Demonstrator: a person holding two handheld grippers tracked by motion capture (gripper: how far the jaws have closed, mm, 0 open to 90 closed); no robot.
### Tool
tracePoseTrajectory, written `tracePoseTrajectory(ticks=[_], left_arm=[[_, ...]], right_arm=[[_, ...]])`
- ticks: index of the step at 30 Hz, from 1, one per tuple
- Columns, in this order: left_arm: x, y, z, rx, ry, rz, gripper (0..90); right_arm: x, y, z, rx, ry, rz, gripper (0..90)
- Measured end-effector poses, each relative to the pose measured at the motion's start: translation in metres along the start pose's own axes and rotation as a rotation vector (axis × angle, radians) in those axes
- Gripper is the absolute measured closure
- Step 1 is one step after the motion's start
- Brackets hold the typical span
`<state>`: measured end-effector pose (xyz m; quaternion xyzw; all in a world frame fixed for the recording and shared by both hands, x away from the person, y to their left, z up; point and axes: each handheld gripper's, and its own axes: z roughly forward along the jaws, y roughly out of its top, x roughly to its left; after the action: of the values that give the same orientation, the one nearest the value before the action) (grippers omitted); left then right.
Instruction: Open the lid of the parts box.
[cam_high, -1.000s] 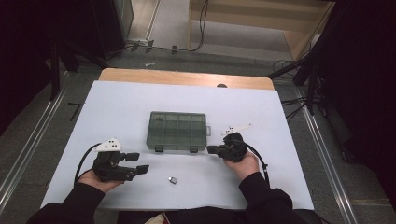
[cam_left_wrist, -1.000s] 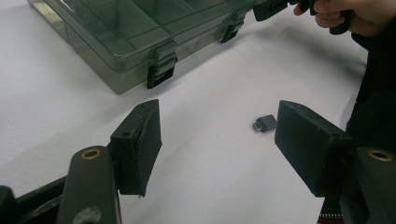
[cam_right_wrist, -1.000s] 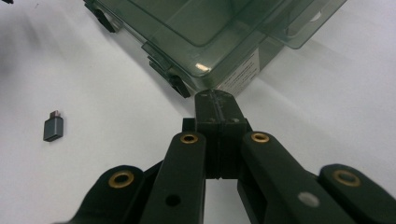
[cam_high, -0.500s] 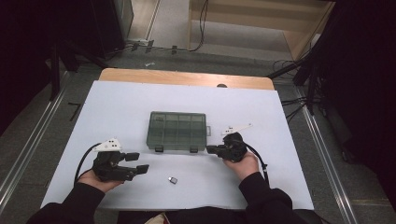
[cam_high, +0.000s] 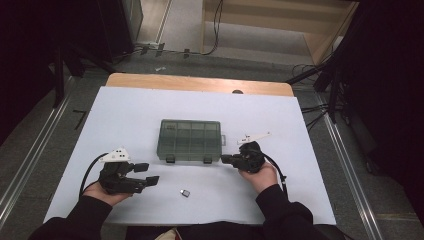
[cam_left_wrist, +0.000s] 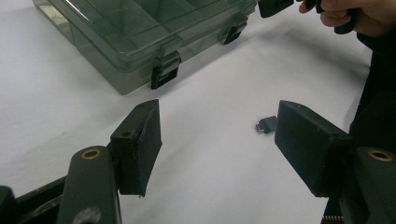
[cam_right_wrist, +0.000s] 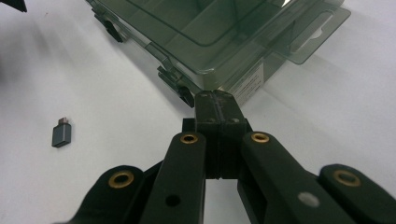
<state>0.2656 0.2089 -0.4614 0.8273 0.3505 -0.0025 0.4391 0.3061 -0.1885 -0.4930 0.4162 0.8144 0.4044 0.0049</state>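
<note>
Adapter (cam_high: 185, 192) just beyond spread left claw (cam_high: 148, 173), right claw (cam_high: 226, 159) pressed together beside box (cam_high: 190, 140)

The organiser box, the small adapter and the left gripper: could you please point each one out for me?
organiser box (cam_high: 190, 137), high view, middle of its closed lid
small adapter (cam_right_wrist: 61, 134), right gripper view, its grey body
left gripper (cam_high: 146, 173), high view, between its open jaws

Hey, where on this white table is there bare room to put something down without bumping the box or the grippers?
The wide strip of table behind the compartment box is bare, and so is the far right side. It is crowded along the near edge: left gripper, small adapter and right gripper beside the box's near right corner.
</note>
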Motion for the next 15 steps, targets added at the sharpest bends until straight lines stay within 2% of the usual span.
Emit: tracePoseTrajectory(ticks=[15], left_arm=[[0.0001,0.0001,0.0002,0.000,0.002,-0.001,32.1]], right_arm=[[0.0015,0.0032,-0.0024,-0.024,0.004,-0.009,87.5]])
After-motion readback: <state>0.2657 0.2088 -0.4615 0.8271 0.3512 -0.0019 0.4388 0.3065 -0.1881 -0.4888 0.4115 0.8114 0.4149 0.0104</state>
